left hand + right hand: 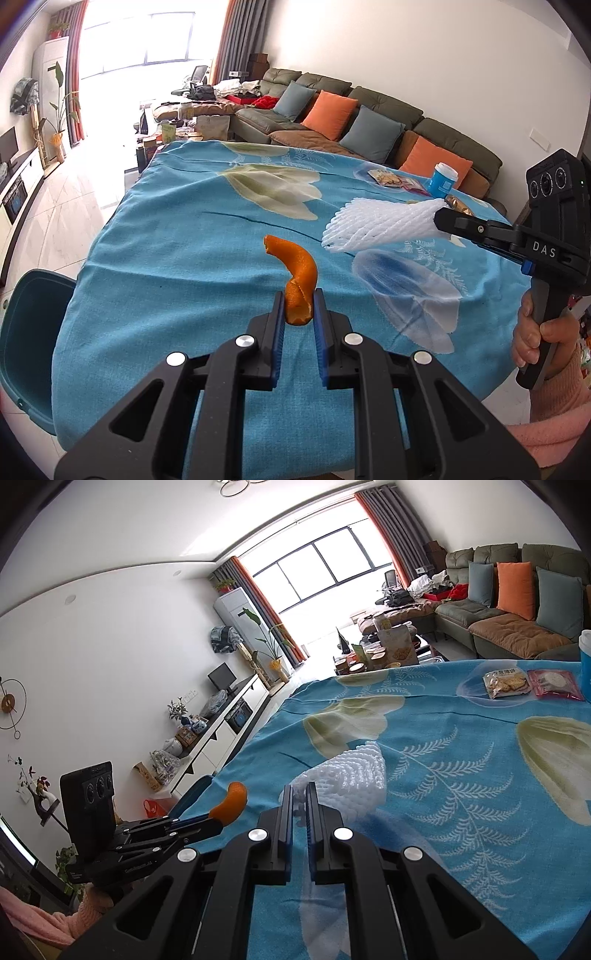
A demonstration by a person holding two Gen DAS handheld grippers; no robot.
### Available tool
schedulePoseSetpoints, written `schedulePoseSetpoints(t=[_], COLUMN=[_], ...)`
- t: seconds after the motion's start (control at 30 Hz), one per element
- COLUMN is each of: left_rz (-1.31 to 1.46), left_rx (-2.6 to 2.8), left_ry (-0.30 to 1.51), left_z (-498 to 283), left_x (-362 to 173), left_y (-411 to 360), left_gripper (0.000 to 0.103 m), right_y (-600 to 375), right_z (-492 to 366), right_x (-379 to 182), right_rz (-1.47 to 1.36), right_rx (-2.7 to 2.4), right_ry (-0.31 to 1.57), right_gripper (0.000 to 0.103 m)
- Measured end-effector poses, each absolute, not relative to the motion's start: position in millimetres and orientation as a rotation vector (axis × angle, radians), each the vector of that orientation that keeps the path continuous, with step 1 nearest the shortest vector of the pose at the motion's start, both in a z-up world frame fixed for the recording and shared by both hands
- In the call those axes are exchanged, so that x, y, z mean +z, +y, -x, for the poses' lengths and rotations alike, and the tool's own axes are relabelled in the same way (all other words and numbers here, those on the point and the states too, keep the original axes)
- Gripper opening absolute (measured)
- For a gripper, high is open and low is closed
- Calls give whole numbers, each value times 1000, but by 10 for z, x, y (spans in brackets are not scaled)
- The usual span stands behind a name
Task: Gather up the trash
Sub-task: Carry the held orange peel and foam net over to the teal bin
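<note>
Orange peel (pixel 300 286) — left hand-held gripper (pixel 299 301), clamped

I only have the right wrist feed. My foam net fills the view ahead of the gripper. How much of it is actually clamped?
Observer: Only one end. The right gripper pinches it, and the rest of the white foam net fans out free above the blue tablecloth.
Operator: And the left one's peel?
Observer: The left gripper is shut on the orange peel's lower end; the strip curls up past the fingertips.
Operator: More trash behind the net?
Observer: A gold wrapper lies just beyond it.
</note>
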State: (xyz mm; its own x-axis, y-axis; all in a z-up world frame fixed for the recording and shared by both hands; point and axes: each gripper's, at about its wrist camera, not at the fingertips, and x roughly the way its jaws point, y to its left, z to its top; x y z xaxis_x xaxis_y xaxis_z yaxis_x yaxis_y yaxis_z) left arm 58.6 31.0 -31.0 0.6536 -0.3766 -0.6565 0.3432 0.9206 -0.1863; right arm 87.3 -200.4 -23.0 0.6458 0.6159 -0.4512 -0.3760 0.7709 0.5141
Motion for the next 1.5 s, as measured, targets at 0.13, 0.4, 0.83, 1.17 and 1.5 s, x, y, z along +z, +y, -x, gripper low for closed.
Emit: schedulePoseSetpoints(t=[0.13,0.4,0.83,1.17,1.5], left_rz=[53,64,98,119,144], left_rx=[-383,-330,-266,-206,-154], left_ry=[754,746,731,718,708], left_z=[-540,-458,-367,-311,-233], left_x=[-296,-262,-236,-209,-189], left_y=[405,612,945,1199,1464], left_gripper=[15,15,15,15,15], right_y=[-1890,-1694,-1331,-970,-669], right_z=[-866,-901,-944,-975,-1022], right_x=[-219,-232,-209,-192,-184], right_rz=[-394,-387,-362,-334,-309], right_rx=[615,670,753,820,875], right_ry=[655,666,686,704,719], right_gripper=[5,5,5,5,5])
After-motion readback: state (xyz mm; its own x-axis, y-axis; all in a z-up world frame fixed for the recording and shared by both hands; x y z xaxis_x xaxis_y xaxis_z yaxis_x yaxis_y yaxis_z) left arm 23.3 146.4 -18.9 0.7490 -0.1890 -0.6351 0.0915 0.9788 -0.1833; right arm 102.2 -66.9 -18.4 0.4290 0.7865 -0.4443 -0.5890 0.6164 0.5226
